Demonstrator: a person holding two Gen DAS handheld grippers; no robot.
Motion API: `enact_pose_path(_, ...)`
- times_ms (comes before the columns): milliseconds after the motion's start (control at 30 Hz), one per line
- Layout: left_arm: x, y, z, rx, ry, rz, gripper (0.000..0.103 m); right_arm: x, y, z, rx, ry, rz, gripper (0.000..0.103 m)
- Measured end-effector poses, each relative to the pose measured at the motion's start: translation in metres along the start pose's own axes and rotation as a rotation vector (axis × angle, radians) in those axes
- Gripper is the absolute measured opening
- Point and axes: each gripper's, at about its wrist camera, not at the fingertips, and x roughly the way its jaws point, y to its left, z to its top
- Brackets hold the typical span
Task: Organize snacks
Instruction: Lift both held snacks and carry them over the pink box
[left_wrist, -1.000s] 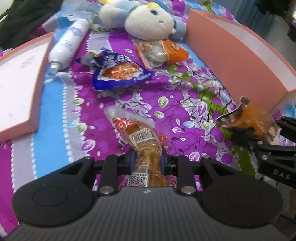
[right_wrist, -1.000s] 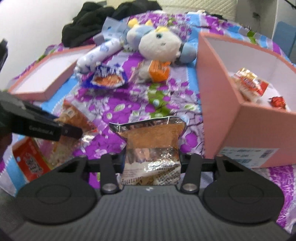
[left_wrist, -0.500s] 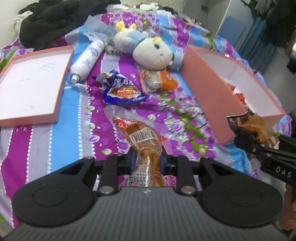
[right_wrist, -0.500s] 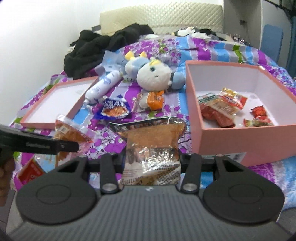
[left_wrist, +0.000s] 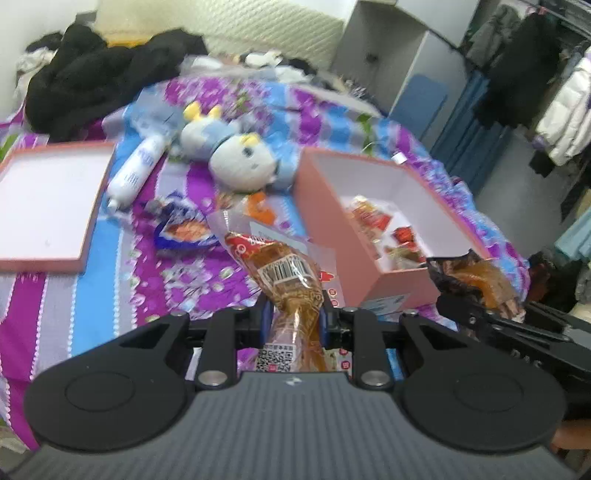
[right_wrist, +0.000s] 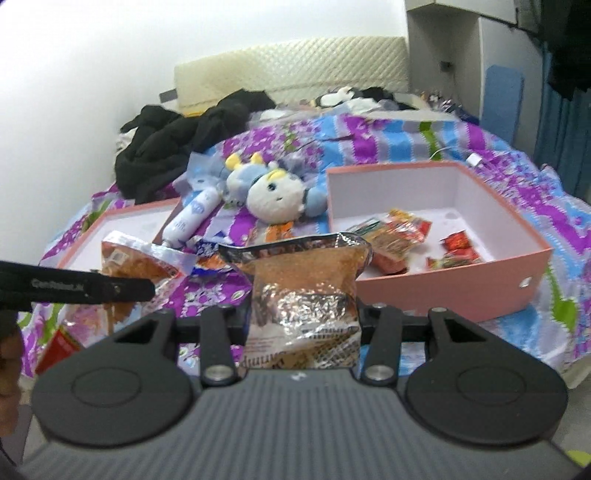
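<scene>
My left gripper is shut on a clear packet of brown snack with a barcode label, held up above the bed. My right gripper is shut on a silver foil snack bag with an orange window. An open pink box holding several red and orange snack packets sits on the bed ahead and to the right. A blue snack bag and an orange packet lie on the purple floral bedspread. In the left wrist view the right gripper and its bag show at the lower right.
The pink box lid lies upturned at the left. A white tube bottle and a blue-and-white plush toy rest mid-bed. Black clothes are piled by the headboard. A red packet lies at the bed's near left edge.
Both grippers have risen and tilted up with their packets, so the bed looks farther away. The inside of the pink box has come into view.
</scene>
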Motion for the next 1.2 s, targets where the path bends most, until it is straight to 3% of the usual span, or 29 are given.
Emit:
enact_pose_path(200, -0.017, -0.041, 0.004, 0.022, -0.038, -0.051, 0.027, -0.029, -0.024, 0.007, 0.058, -0.027, -0.043, 0.049)
enact_pose_path(433, 0.006, -0.068, 0.021, 0.051, -0.029, -0.115, 0.027, -0.027, -0.045, 0.016, 0.08, -0.035, -0.085, 0.049)
enact_pose_path(867, 0.125, -0.106, 0.102, 0.106, 0.038, -0.169, 0.027, 0.031, -0.111, 0.062, 0.127, -0.04, -0.156, 0.049)
enact_pose_path(1200, 0.24, -0.141, 0.153, 0.121, 0.137, -0.183, 0.028, 0.108, -0.166, 0.091, 0.149, 0.025, -0.164, 0.049)
